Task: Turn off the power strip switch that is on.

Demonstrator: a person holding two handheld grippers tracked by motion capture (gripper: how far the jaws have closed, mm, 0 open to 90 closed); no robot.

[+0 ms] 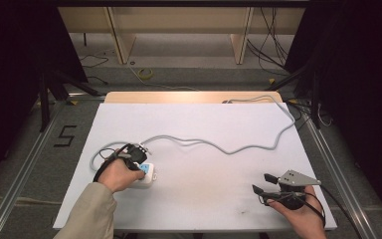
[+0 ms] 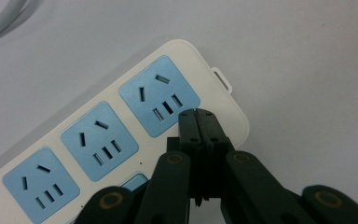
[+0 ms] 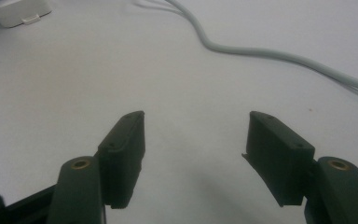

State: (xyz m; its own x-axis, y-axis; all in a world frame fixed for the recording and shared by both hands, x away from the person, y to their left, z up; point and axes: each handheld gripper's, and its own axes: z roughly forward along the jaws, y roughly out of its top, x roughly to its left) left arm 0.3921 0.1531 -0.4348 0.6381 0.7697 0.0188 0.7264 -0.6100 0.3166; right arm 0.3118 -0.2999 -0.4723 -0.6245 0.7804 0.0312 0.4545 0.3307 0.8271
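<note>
A white power strip [image 1: 148, 175] with blue sockets [image 2: 158, 95] lies at the table's left front, its grey cable [image 1: 219, 147] snaking to the far right corner. My left gripper [image 1: 139, 158] hovers over the strip's end socket; in the left gripper view its jaws [image 2: 196, 114] are pressed together with nothing between them. Whether the tips touch the strip I cannot tell. My right gripper [image 1: 260, 182] rests low at the front right, open and empty [image 3: 196, 119], pointing across the table toward the strip [image 3: 16, 11] and cable [image 3: 261, 52].
The white table top [image 1: 204, 119] has a wooden strip along its far edge. Metal rails run along both sides on the floor. A "5" mark [image 1: 65, 136] sits on the floor at left, with loose cables and wooden legs beyond the table.
</note>
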